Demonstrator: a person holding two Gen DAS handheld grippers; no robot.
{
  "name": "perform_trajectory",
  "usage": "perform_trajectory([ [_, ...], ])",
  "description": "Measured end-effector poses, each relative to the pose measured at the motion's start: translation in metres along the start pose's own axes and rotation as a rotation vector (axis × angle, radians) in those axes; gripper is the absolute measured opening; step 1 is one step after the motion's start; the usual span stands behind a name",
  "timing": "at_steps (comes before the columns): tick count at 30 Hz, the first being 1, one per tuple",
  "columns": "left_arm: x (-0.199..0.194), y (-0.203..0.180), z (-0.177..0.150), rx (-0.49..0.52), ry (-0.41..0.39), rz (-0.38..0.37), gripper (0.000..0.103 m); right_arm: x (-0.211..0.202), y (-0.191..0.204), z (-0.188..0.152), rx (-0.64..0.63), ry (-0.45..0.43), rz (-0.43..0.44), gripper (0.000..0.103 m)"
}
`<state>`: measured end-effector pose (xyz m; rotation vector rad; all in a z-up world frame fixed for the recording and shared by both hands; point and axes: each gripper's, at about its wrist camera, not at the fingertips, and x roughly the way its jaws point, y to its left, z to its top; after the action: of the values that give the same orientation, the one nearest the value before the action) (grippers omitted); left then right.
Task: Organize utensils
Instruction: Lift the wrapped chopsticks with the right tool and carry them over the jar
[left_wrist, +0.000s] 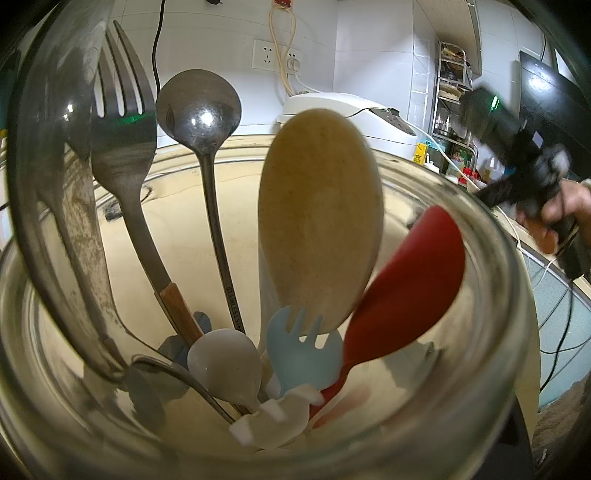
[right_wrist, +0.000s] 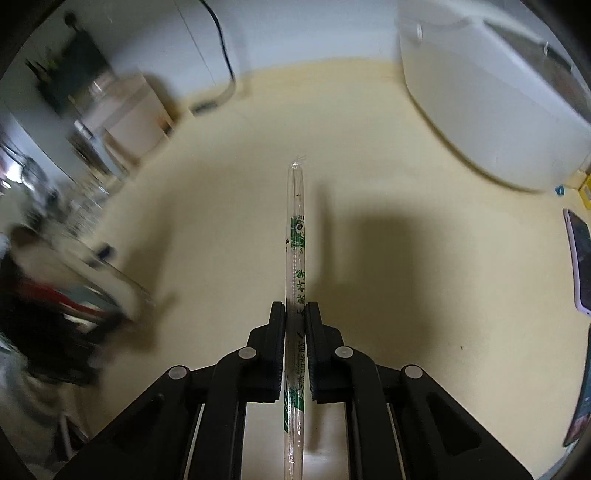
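A: What has your right claw (right_wrist: 295, 308) got?

B: Your right claw is closed on a wrapped pair of chopsticks (right_wrist: 295, 258); the clear sleeve with green print runs from the bottom centre of the frame up past the tips, over the cream bench (right_wrist: 406, 295).

A: And the left claw?

B: You cannot see its fingers. The left view is filled by a glass jar (left_wrist: 498, 295) holding a metal fork (left_wrist: 122, 147), a steel spoon (left_wrist: 199, 107), a beige spoon (left_wrist: 321, 214), a red spoon (left_wrist: 410, 280) and a blue fork (left_wrist: 303, 350). At the right edge, your hand (left_wrist: 565, 218) carries the other gripper.
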<state>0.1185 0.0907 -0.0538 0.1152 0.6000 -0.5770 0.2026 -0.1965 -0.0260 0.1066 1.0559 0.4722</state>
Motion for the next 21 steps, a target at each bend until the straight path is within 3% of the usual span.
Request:
perform_trajectory([
  [5,0.000,0.000,0.000,0.000,0.000,0.000,0.092,-0.041,0.032,0.019,-0.024,-0.129,0.160,0.011],
  [10,0.000,0.000,0.000,0.000,0.000,0.000,0.092,-0.063,0.091,0.042,-0.111,-0.232,0.321,0.011],
  [21,-0.001,0.001,-0.001,0.000,0.000,0.000,0.092,-0.052,0.180,0.076,-0.229,-0.372,0.478,0.011],
])
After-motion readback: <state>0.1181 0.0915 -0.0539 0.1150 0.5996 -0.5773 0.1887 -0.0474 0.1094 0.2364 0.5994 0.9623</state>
